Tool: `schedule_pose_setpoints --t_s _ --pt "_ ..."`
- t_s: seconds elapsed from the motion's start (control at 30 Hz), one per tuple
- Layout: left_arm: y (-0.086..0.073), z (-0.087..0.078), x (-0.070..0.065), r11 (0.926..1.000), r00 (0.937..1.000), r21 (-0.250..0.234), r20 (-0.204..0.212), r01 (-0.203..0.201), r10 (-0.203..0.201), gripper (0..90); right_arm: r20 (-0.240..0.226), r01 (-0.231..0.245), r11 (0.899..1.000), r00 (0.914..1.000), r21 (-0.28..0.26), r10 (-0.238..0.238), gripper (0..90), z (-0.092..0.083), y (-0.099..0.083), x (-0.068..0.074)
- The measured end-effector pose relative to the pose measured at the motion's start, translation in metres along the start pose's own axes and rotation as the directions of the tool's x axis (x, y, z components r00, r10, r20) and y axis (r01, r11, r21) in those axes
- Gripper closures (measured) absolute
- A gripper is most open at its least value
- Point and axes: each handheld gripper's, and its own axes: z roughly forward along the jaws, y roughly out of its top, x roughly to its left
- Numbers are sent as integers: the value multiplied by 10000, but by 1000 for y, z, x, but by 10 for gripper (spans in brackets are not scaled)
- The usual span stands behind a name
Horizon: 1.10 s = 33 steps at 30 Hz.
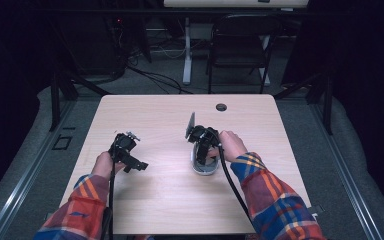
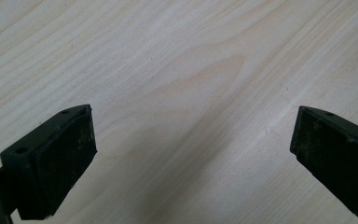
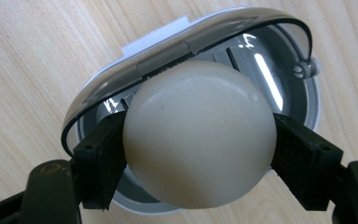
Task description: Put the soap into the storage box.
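Observation:
A pale, cream-coloured egg point(image 3: 198, 135) is clamped between the two black jaws of my right gripper point(image 3: 198, 149), which is shut on it. Just behind and below the egg lies an oval grey-and-white slotted holder point(image 3: 291, 93) with a shiny rim, resting on the wooden table. In the high view the right gripper point(image 1: 203, 146) hovers over that holder point(image 1: 203, 170), right of the table's centre. My left gripper point(image 1: 130, 156) is held over the table's left part. Its jaws stand wide apart, open, above bare wood point(image 2: 193, 140), with nothing between them.
The light wooden table point(image 1: 160, 200) has a round cable hole point(image 1: 221, 107) near its far edge. Beyond the table stand a black folding chair point(image 1: 240, 45) and a white desk leg point(image 1: 187, 50), with cables on the floor.

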Motion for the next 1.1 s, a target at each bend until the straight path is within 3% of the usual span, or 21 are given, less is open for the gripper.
schedule_pose_setpoints --t_s 0.53,0.93,1.1 --pt "0 0 0 10000 10000 69 -18 -4 5 1 -202 -297 9974 9994 -662 284 201 -14 -14 -5" --pt "0 1 -1 10000 10000 65 10 53 -53 1 -268 -574 9913 9981 -1181 546 165 -33 -44 -9" --pt "0 1 -1 10000 10000 63 14 52 -52 1 -269 -882 9848 9960 -1499 852 142 -40 -65 -13"
